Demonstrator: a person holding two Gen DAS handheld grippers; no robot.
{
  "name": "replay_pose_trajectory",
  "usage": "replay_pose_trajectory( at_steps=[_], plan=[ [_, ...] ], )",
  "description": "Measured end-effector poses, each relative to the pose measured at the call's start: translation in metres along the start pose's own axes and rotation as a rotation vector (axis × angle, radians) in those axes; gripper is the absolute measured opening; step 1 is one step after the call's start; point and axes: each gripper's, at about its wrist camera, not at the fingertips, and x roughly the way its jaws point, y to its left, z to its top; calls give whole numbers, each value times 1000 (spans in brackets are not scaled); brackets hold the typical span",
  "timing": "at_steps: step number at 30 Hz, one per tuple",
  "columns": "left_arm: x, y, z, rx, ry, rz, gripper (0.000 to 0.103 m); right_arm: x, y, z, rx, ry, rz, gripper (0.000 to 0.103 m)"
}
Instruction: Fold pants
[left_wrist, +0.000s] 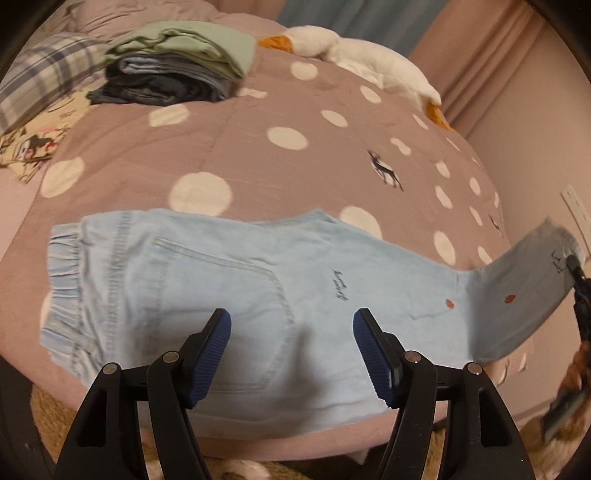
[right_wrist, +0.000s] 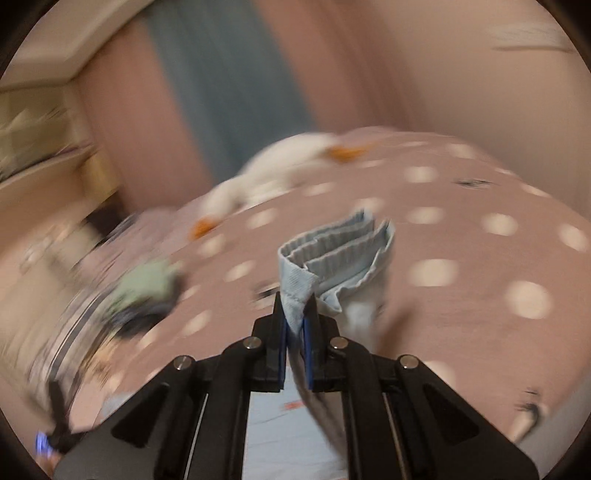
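Across the near edge of the spotted bedspread (left_wrist: 258, 122) lie the pale blue denim pants (left_wrist: 240, 295), long axis running left to right, elastic waistband at left, back pocket up. Their leg end is lifted at right, pinched in the right gripper (right_wrist: 294, 306). Above them, the left gripper (left_wrist: 291, 325) hovers with jaws spread.

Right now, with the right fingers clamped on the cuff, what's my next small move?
Probably carry the cuff leftward over toward the waistband. The right gripper holds the leg end lifted off the bedspread, while the left gripper hovers open above the pants, which lie flat.
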Motion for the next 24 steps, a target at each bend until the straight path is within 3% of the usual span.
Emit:
replay_pose_trajectory(
  at_steps=[3,8,10,13,14,15,16,18,20,24],
  plan=[
    [-1,10,1,-29,-3,7,68,36,45,-25,-78,128,156,8],
    [3,18,0,-36,4,21,68,116,85,-92,-116,425,250,9],
    [6,20,-1,-38,16,18,68,140,91,-120,-141,537,237,12],
    [11,18,-1,-27,36,3,68,153,94,-147,-193,628,194,19],
    [14,17,-1,-23,44,-7,68,151,93,-147,-181,643,210,23],
    [16,15,0,-19,52,-21,68,150,90,-145,-165,649,227,36],
    [17,13,1,-15,59,-35,68,143,87,-140,-144,638,243,57],
    [22,7,4,-4,73,-76,68,131,81,-128,-147,584,228,77],
    [29,-1,9,16,84,-131,75,113,72,-115,-163,523,188,75],
    [54,-18,18,30,134,-229,76,94,34,-96,-108,425,49,75]
  ],
)
